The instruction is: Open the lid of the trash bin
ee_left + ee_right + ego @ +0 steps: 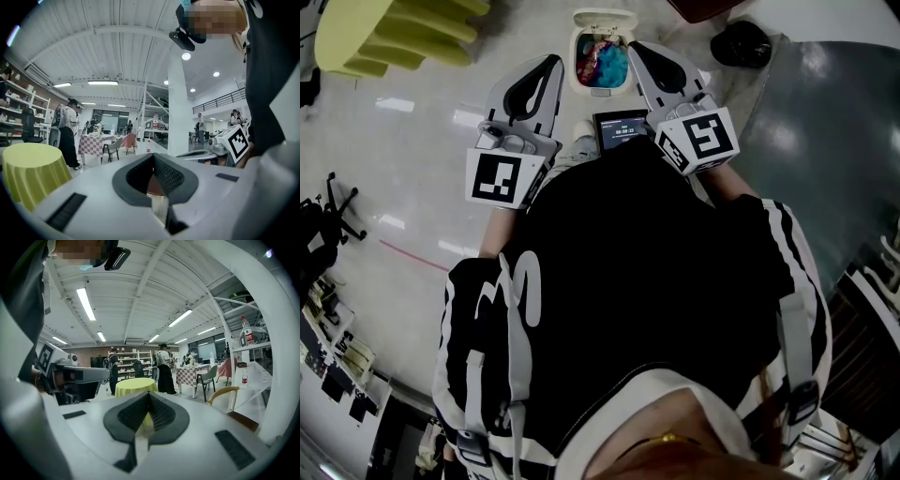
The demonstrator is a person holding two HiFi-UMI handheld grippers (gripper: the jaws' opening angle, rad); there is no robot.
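Note:
The white trash bin (579, 66) stands on the floor at the top middle of the head view. Its lid (605, 17) is tipped back and colourful rubbish (602, 64) shows inside. My left gripper (551, 64) and right gripper (635, 49) are held high on either side of the bin, well above it, touching nothing. Both have their jaws closed together with nothing between them. The left gripper (153, 157) and the right gripper (149, 394) point level across the room, so the bin is out of both gripper views.
A yellow-covered round table (394, 33) stands at the far left. A black round object (741, 42) lies right of the bin beside a dark floor area (825, 122). A small screen (621, 128) sits at the person's chest. People, tables and a chair (232, 401) are farther off.

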